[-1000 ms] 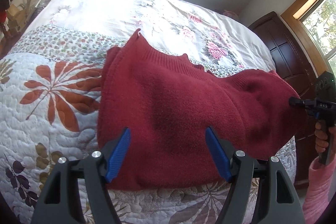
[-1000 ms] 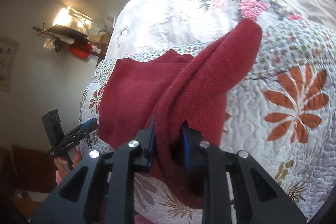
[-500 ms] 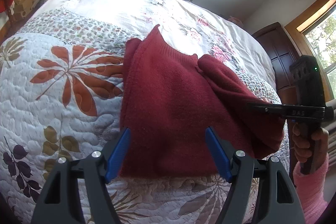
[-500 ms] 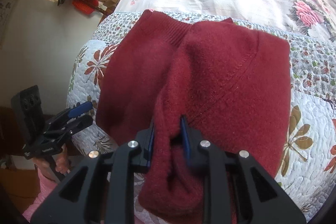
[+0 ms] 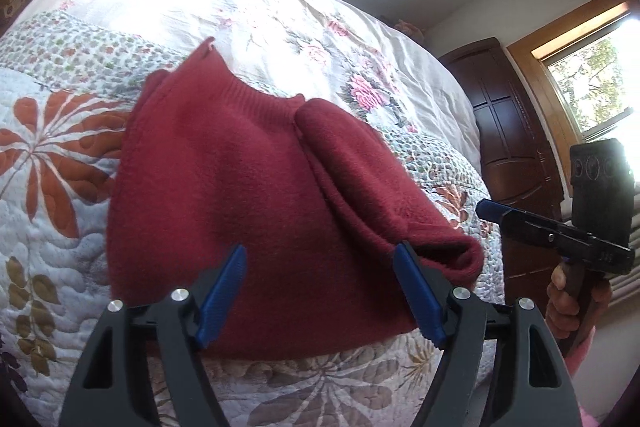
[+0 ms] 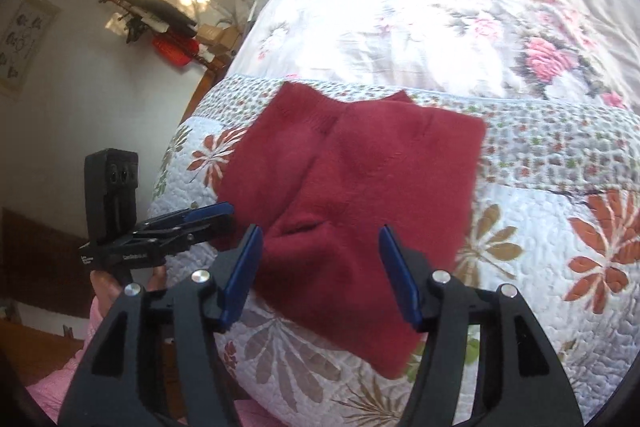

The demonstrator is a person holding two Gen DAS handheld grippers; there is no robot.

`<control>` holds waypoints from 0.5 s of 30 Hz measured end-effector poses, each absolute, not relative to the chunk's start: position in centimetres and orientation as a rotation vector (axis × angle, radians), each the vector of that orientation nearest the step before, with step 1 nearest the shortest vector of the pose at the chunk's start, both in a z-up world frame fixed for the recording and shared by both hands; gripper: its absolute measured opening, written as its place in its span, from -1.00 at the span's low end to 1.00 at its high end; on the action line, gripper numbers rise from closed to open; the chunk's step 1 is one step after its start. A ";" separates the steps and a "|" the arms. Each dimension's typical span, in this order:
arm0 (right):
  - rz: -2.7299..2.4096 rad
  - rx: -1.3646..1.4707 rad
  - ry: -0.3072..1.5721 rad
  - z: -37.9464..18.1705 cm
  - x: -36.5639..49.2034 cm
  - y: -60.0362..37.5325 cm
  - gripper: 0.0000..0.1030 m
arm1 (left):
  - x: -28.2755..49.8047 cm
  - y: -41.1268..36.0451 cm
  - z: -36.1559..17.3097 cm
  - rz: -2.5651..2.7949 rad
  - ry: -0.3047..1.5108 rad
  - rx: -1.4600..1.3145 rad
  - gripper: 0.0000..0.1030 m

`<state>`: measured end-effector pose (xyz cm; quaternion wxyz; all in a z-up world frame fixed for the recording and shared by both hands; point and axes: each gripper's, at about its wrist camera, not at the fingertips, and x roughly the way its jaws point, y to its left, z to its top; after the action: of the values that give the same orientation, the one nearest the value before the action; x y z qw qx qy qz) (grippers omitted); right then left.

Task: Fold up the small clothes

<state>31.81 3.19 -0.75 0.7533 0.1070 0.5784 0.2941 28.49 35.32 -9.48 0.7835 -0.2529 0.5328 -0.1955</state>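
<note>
Both grippers, left (image 5: 320, 291) and right (image 6: 320, 271), are hovering spread and empty over the red knit sweater (image 5: 256, 187) lying on the quilted bed (image 5: 52, 195); soft and floppy, best pinched at a doubled edge

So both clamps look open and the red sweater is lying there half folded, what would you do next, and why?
Probably bring the left gripper down onto the near hem of the red sweater and fold it up toward the collar. One side flap already lies across the body, both grippers are open, and the right gripper holds nothing, so the side fold looks done.
</note>
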 end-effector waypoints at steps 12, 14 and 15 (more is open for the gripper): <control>0.388 0.329 1.368 -9.5 29.6 -6.6 0.19 | 33.9 31.0 -13.5 -0.466 1.265 -0.750 0.44; 0.395 0.362 1.376 -10.3 29.3 -7.3 0.19 | 34.3 30.1 -13.8 -0.475 1.276 -0.743 0.36; 0.400 0.375 1.377 -10.6 29.2 -7.4 0.19 | 34.5 29.9 -13.9 -0.469 1.281 -0.737 0.33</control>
<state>29.20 -7.44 -10.60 0.7377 0.1709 0.6272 0.1821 34.49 29.86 -13.91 0.7142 -0.3328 0.5782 -0.2118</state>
